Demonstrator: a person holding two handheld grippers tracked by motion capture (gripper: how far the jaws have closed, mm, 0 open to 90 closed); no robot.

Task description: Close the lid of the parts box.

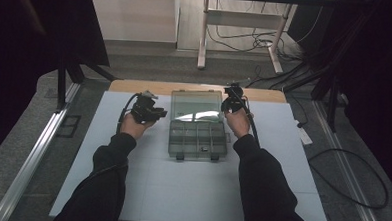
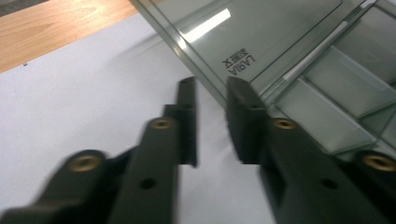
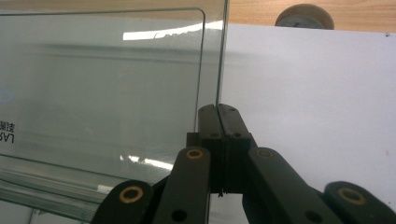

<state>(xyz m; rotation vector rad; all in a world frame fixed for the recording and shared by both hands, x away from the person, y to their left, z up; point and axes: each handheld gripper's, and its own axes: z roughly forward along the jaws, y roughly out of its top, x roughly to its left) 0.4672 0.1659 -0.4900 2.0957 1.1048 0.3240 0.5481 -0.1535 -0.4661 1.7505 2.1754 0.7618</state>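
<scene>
**Mia:** What are the hands working on?

**Sam:** A see-through plastic box (image 1: pixel 198 125) with little rooms inside. It sits in the middle of the white table (image 1: pixel 190 190). Its lid (image 1: pixel 196 106) is swung open on the far side.

**Mia:** What is the right gripper (image 3: pixel 217 109) doing?

**Sam:** Its fingers (image 3: pixel 231 126) are squeezed tight on the side edge of the lid. You can see the thin clear edge going right down between them.

**Mia:** And the left gripper (image 2: pixel 210 91)?

**Sam:** Its fingers (image 2: pixel 187 121) are narrow, with a small gap. They sit at the other side edge of the lid. I don't see them pinching it yet, so I think they hold nothing.

**Mia:** So what is the job right now?

**Sam:** I think it is to move the lid with both hands, maybe to shut the box.

**Mia:** How do you do that well?

**Sam:** First slide the left fingers so the lid edge goes into the gap, then squeeze. Both hands should move together, at the same speed. If one side goes faster, the lid twists. Go slow and follow the hinge in a curve. Don't pull sideways, or the whole box will slide on the table. Squeeze gently, because the plastic is thin.
</scene>
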